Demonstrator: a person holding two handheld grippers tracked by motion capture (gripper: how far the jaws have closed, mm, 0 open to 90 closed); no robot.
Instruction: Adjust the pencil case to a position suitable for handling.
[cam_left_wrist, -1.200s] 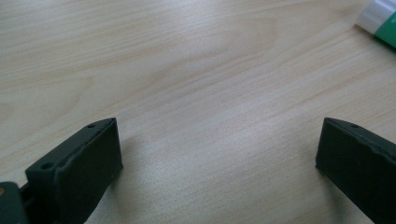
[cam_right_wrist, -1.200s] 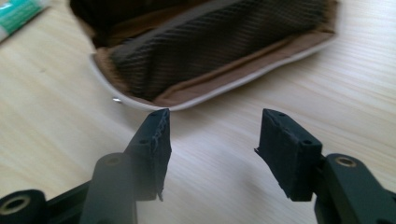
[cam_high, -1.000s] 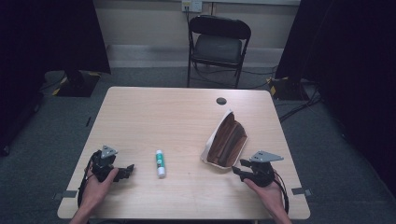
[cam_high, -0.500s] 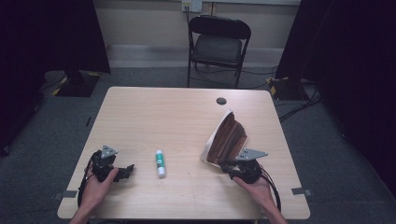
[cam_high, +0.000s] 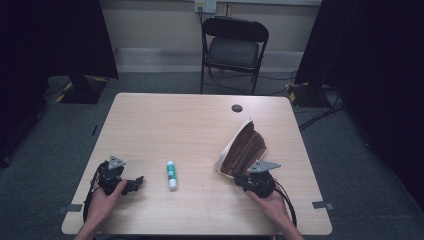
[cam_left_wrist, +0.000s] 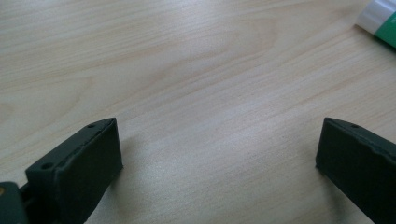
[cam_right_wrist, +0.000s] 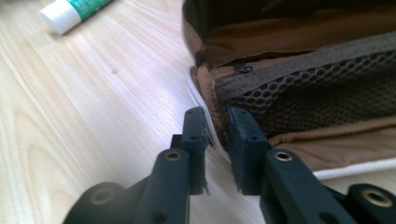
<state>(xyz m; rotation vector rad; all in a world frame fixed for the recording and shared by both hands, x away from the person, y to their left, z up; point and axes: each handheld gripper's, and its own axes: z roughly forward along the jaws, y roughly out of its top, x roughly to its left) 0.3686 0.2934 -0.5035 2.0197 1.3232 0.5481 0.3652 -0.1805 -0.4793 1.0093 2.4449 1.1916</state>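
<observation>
An open pouch (cam_high: 243, 147), white outside and brown inside with a mesh pocket, stands tilted on the right part of the table. My right gripper (cam_high: 239, 175) sits at its near end. In the right gripper view the jaws have just been closing, and the right gripper (cam_right_wrist: 217, 123) is now shut on the white zip rim of the pouch (cam_right_wrist: 303, 88). A white and green glue stick (cam_high: 171, 175) lies at the front middle. My left gripper (cam_high: 138, 181) rests at the front left, wide open over bare wood (cam_left_wrist: 219, 154), with the glue stick (cam_left_wrist: 380, 18) just beyond it.
The wooden table (cam_high: 175, 125) has a dark round cable hole (cam_high: 237, 108) near its far edge. A black folding chair (cam_high: 234, 47) stands behind the table. Dark curtains hang at both sides. The glue stick (cam_right_wrist: 74, 11) lies left of the pouch.
My right gripper slid left up to the pouch's near end and its jaws closed on the rim. The left gripper and the glue stick stayed where they were.
</observation>
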